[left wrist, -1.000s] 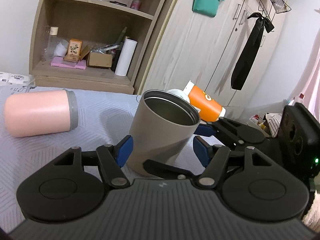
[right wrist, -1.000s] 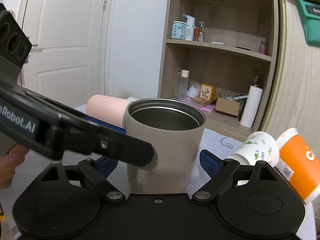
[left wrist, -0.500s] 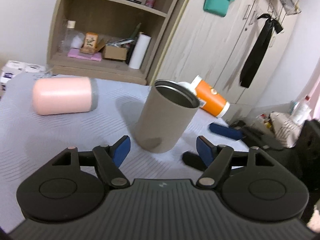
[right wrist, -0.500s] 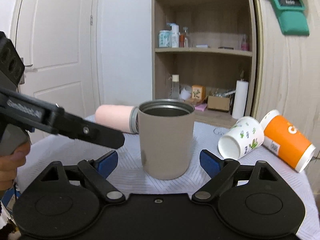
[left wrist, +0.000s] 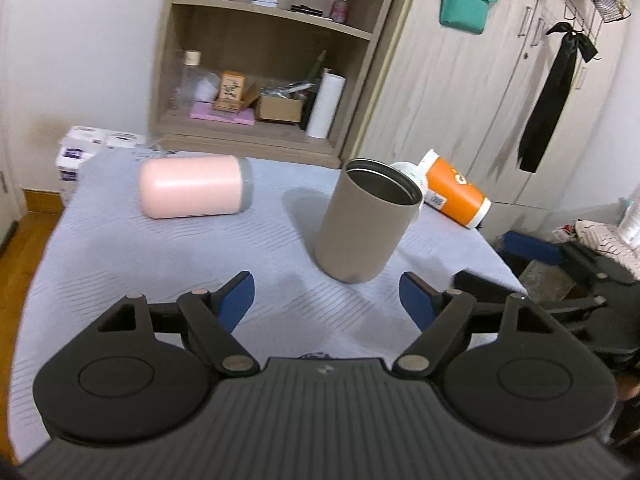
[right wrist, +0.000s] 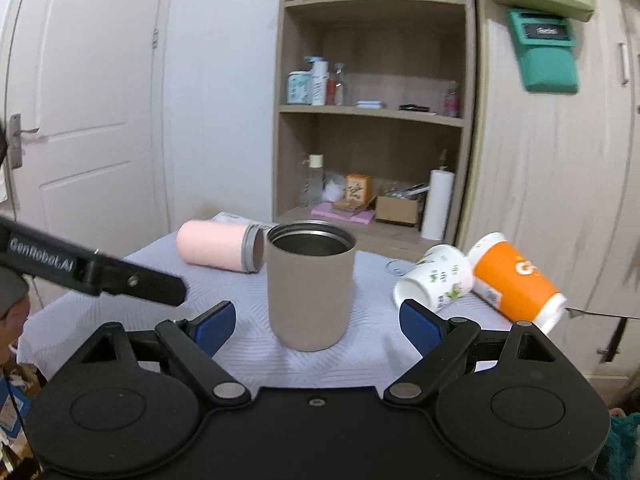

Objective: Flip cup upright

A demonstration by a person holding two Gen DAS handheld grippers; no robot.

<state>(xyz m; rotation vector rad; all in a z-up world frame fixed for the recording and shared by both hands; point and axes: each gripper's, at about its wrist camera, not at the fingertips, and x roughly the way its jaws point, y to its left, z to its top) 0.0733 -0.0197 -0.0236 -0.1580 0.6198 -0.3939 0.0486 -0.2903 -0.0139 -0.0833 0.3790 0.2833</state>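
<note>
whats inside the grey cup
The grey cup stands upright, mouth up. Only its dark metal inner wall shows, with nothing visible in it; the bottom is hidden by the rim in both views.

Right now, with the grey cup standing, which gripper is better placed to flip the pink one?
Probably the left gripper. The pink cup lies on its side toward the left, with bare cloth between; the upright grey cup stands before the right gripper. Both jaws are open.
</note>
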